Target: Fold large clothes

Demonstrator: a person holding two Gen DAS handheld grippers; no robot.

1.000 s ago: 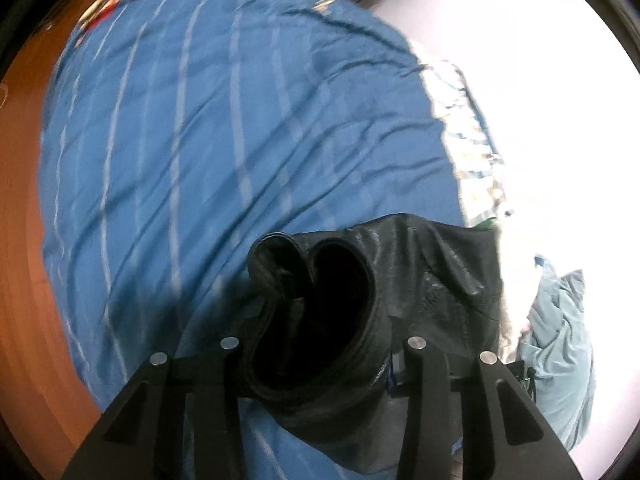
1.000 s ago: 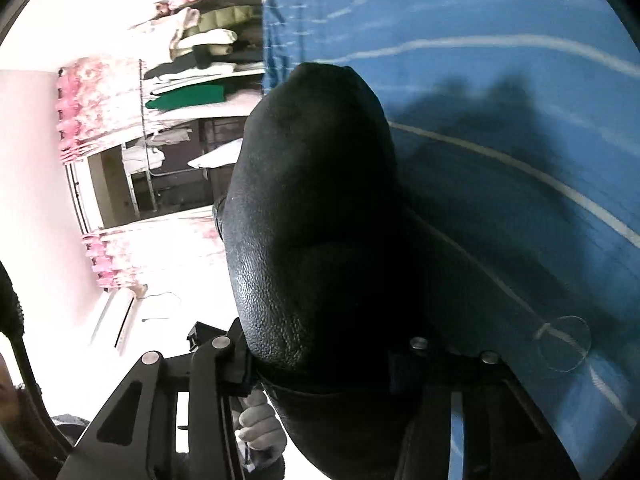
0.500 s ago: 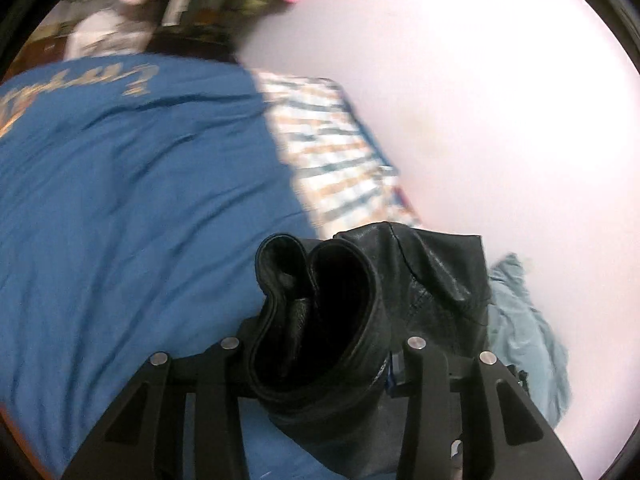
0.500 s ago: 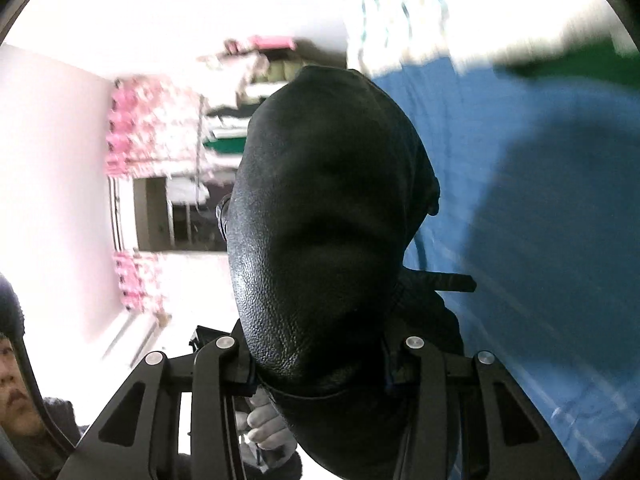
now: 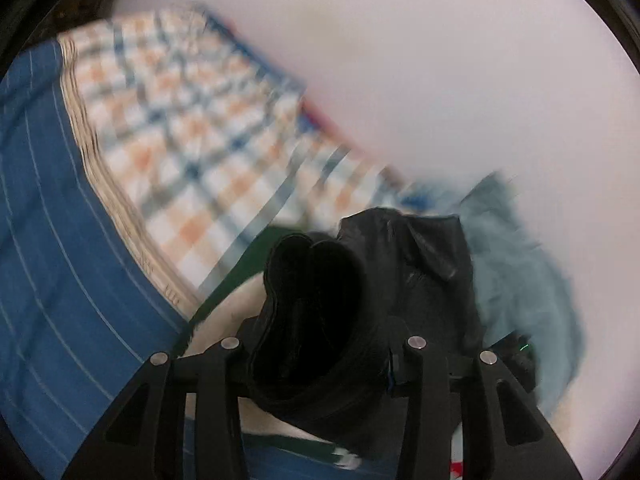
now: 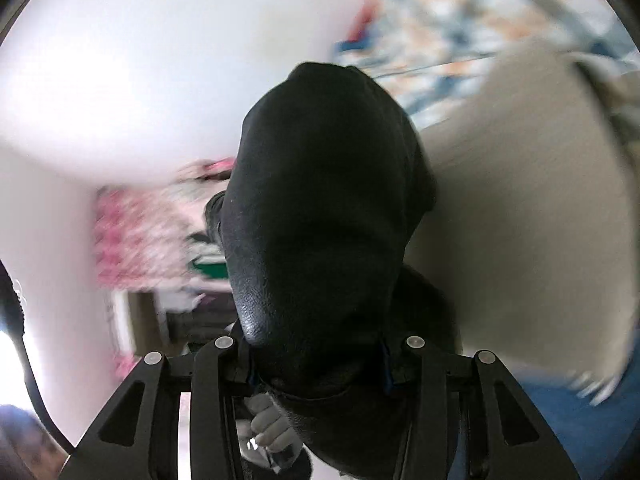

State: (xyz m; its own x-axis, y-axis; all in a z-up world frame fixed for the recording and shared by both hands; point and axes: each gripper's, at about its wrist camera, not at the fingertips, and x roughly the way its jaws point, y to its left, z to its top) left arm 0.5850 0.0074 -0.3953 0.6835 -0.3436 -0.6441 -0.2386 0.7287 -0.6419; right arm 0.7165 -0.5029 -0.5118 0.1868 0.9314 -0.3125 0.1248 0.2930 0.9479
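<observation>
A black leather garment (image 5: 320, 312) is bunched thickly between the jaws of my left gripper (image 5: 320, 350), which is shut on it; more of it (image 5: 424, 264) hangs off to the right. In the right wrist view the same black garment (image 6: 320, 208) bulges up in a rounded fold from my right gripper (image 6: 316, 348), also shut on it. Both bundles are lifted off the blue striped bedspread (image 5: 52, 264). The fingertips of both grippers are hidden by the leather.
A plaid sheet (image 5: 192, 128) lies past the bedspread, against a pale wall (image 5: 440, 60). A light teal cloth (image 5: 516, 264) lies at the right. A beige cloth (image 6: 520, 216) fills the right wrist view's right side. A gloved hand (image 6: 268, 428) shows below. Blurred shelves of clothes (image 6: 160, 240) stand at left.
Both grippers have swung fast with the black garment, from over the blue bedspread toward the plaid sheet and wall. The grips look unchanged. The views are now motion-blurred.
</observation>
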